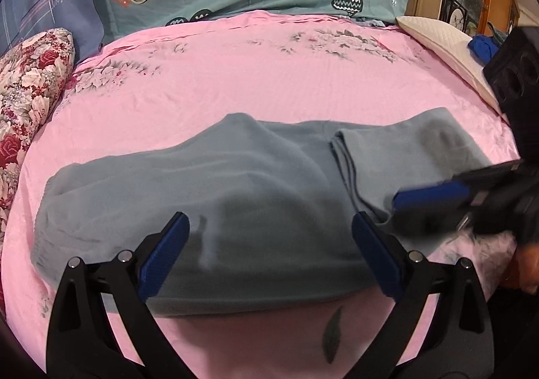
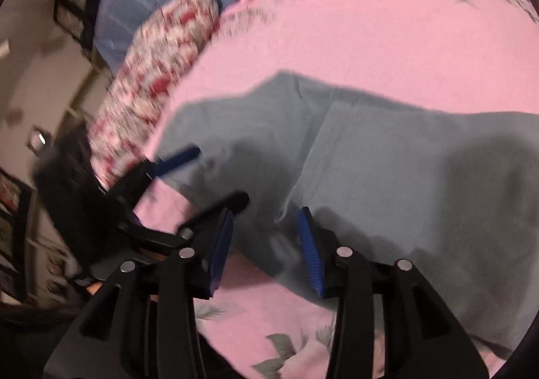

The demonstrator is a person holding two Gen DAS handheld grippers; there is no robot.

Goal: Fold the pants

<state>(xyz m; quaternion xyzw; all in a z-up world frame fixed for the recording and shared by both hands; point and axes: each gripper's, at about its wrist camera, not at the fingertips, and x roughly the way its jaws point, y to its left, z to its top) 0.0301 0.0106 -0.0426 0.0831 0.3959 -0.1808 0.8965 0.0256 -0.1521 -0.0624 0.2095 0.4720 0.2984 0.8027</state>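
Pants (image 1: 209, 197), grey and partly folded on the pink bed (image 1: 269, 82), look soft, light and floppy, so I'd pinch the doubled near edge; both the left hand-held gripper (image 1: 269, 244) and right hand-held gripper (image 2: 266, 244) hang open, holding nothing.

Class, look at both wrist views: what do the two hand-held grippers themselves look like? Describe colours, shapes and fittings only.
Both the left gripper and the right gripper have black, triangular-cutout finger arms joined by round silver pivot pins. Each finger carries a flat blue pad; the right's pads look ribbed. No cables or sleeves are visible.
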